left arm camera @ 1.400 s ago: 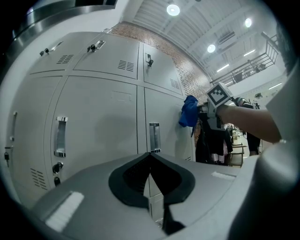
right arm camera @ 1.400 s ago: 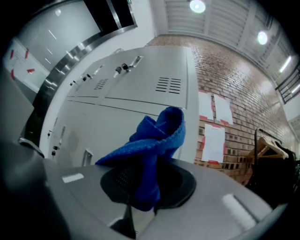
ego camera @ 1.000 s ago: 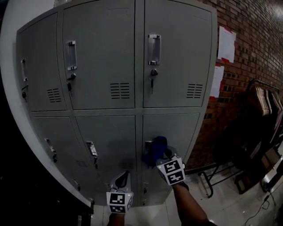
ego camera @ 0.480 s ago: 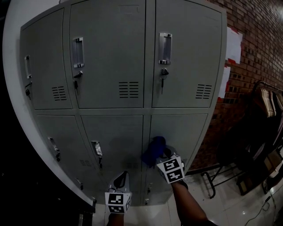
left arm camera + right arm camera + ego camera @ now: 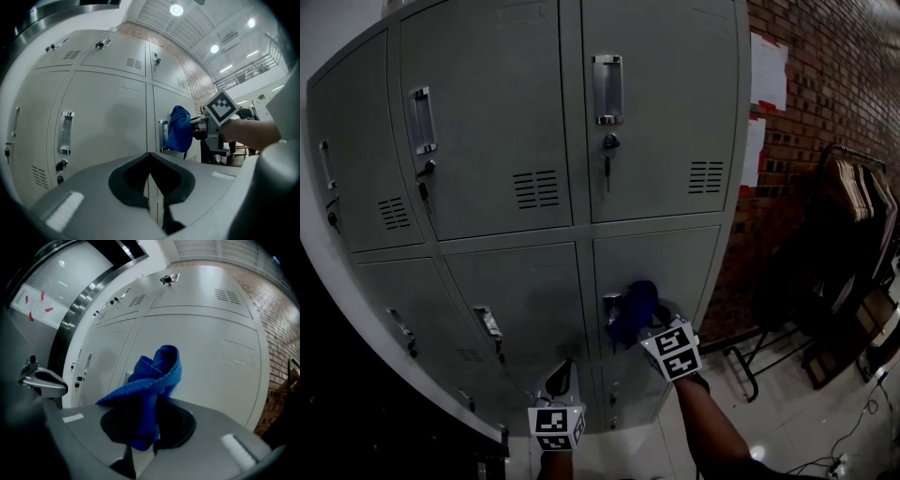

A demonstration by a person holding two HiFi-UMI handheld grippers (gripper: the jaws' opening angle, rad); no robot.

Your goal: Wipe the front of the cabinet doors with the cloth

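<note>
Pinches the blue cloth [image 5: 630, 309] tight in the right gripper [image 5: 647, 325], bunched at lower centre by the lower right cabinet door [image 5: 675, 262], presumably for wiping. Holds the left gripper [image 5: 563, 375] closed, empty, at bottom centre, clear.

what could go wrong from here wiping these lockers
1. The blue cloth is bunched and held only by a narrow part in the right gripper, so pressing on the door could pull it loose.
2. The cloth sits right by the lower right door's handle; a sideways stroke might snag there.
3. The left gripper, shut and empty, hangs near the lower middle door and may knock its handle.
</note>
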